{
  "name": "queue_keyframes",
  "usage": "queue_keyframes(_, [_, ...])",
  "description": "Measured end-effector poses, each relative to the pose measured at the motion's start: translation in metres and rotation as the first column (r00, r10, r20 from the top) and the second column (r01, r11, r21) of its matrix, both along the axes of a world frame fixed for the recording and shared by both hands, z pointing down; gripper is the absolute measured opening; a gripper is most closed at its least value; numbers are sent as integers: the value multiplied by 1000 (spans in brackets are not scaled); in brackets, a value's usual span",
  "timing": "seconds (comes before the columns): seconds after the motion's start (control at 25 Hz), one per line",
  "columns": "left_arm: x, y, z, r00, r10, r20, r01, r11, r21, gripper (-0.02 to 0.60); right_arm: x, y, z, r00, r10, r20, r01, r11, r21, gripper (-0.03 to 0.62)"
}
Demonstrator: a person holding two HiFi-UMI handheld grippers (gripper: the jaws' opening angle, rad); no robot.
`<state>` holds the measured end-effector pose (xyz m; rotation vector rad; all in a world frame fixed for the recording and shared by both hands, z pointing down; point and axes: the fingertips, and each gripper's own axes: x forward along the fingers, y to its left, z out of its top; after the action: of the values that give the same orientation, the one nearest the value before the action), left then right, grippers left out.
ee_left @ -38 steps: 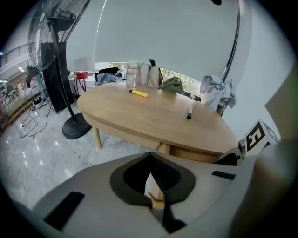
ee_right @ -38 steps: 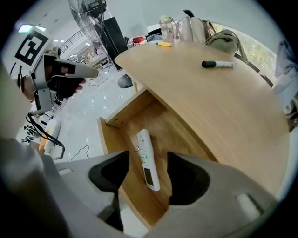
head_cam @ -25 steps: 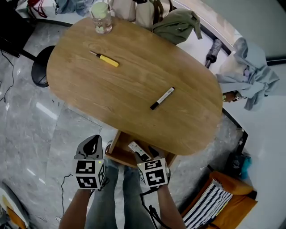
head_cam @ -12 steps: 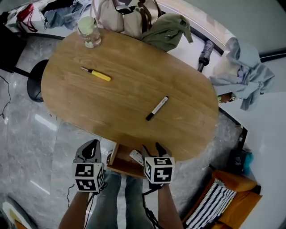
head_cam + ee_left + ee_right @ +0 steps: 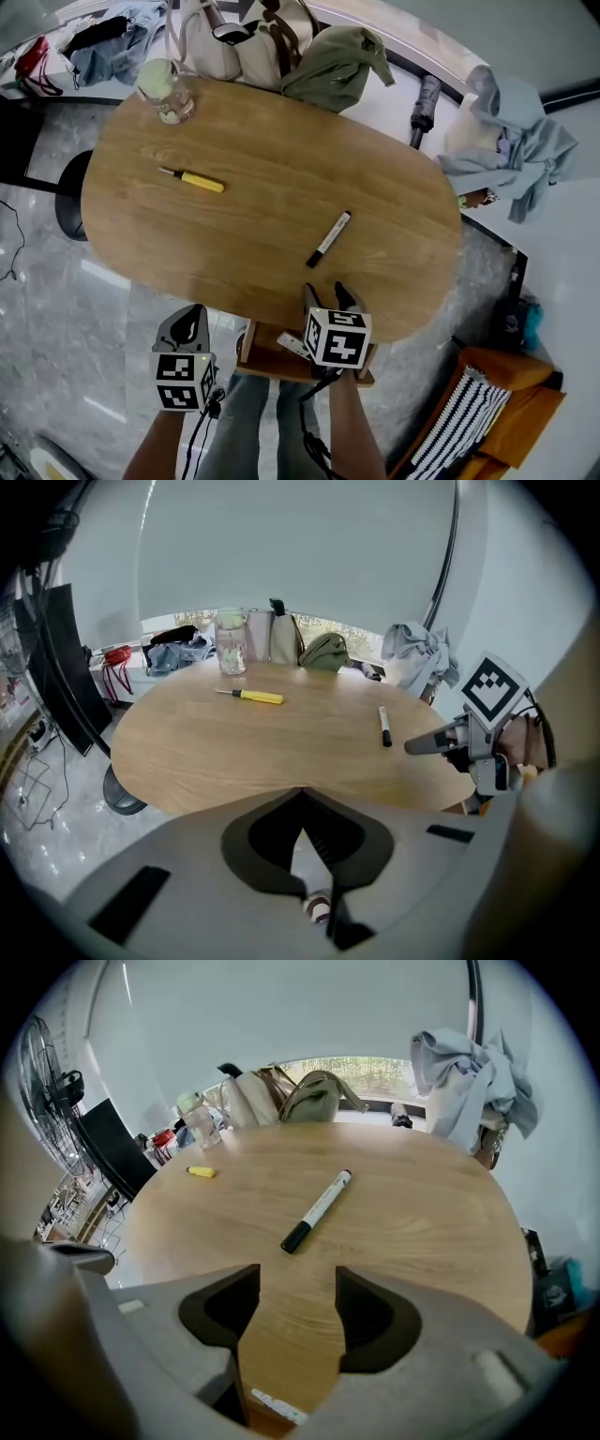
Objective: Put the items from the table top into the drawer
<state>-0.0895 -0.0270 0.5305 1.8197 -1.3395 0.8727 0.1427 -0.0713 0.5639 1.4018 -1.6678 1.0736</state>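
Right gripper [image 5: 330, 294] has shifted from over the open drawer [image 5: 267, 364] up to the table [image 5: 262, 131] edge, jaws spread wide with nothing between them. Left gripper [image 5: 192, 317] sits low beside the drawer, jaws pressed together, empty. Marker [image 5: 329, 239] lies on the table just ahead of the right gripper. Yellow-handled tool [image 5: 194, 179] and jar [image 5: 167, 92] are farther off.
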Motion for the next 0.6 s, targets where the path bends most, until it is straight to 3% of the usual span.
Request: queue_keyframes(0.6, [-15,-28,9,1000,-1,5,1,1000,-16,2,2,-63,17,997,77,-15,-77,997,24,241])
